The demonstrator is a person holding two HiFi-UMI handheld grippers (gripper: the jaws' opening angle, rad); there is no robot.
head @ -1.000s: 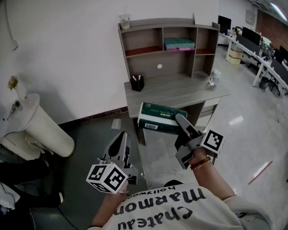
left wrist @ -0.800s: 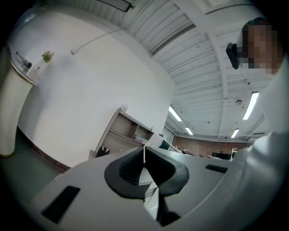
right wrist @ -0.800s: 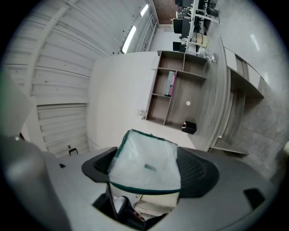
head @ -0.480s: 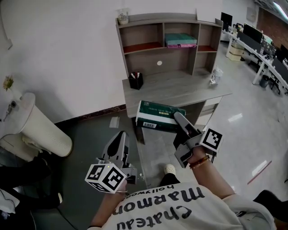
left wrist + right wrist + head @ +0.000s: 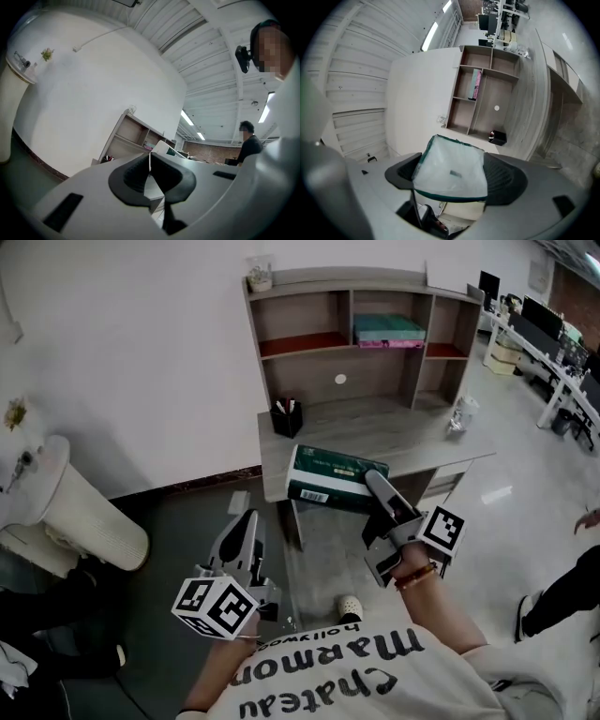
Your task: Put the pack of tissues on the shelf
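1. My left gripper [image 5: 247, 521] [image 5: 150, 165] hangs nearest me, low and to the left of the desk [image 5: 375, 435]. It is clenched on nothing, with its dark pads meeting at their tips.
2. My right gripper [image 5: 376, 484] [image 5: 450, 177] is raised in front of the desk. Its jaws are clamped on the right end of the pack of tissues [image 5: 333, 476] [image 5: 451, 168].
3. The pack is a rectangular block in a dark green wrapper with pale print on top. Its near side is white and carries a barcode label. Seen along the jaws, its end is a pale, filmy face edged in green.
4. Its long axis runs left to right, roughly along the desk's front edge, with the broad green face up. The free end points toward the desk's left side.
5. The pack is in the air at the desk's front edge, overlapping it in the head view. It is well below the shelf unit [image 5: 361, 334].
6. A black pen holder [image 5: 286, 418] stands on the desk's left rear. A crumpled clear bag [image 5: 459, 415] sits near the desk's right edge.
7. The shelf unit stands along the desk's back. A flat green and pink stack [image 5: 387, 330] lies in its upper middle compartment.
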